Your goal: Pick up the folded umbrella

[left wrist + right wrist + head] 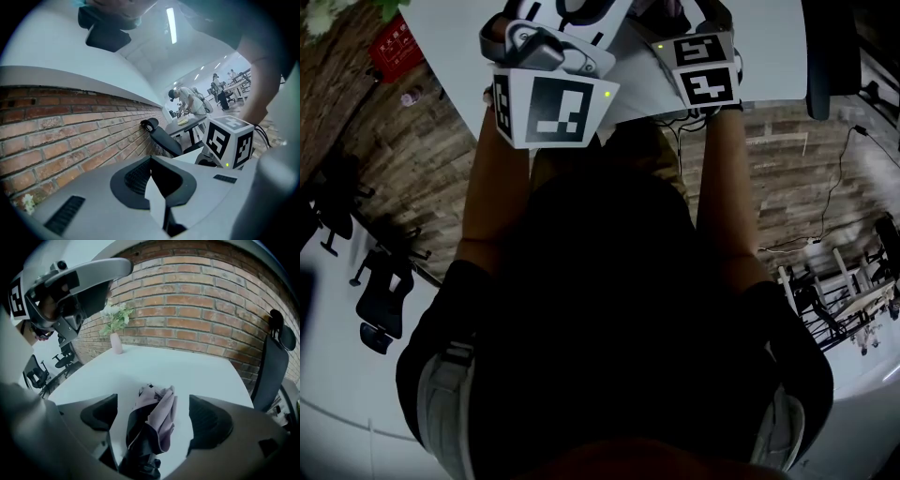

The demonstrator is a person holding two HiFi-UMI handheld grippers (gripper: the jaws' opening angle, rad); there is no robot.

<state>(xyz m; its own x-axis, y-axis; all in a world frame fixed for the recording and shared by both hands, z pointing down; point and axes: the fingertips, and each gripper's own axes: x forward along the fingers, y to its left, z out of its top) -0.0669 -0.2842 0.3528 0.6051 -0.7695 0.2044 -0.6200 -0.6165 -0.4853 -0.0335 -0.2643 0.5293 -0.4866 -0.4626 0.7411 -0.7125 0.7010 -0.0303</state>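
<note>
The folded umbrella [161,420], black with a mauve canopy, lies on the white table [187,366] in the right gripper view. My right gripper [154,416] is open above it. Its two dark pads stand on either side of the umbrella, clear of the fabric. In the left gripper view my left gripper [154,180] looks shut with nothing in it and points toward a brick wall [70,136]. The head view shows both marker cubes, left [548,108] and right [708,70], at the near edge of the table [769,47]. The umbrella is hidden there.
A pink vase with pale flowers [116,341] stands at the table's far left corner by the brick wall [187,310]. A black office chair [274,362] is at the table's right. The left gripper [70,287] hangs at upper left. More chairs [380,291] stand on the wood floor.
</note>
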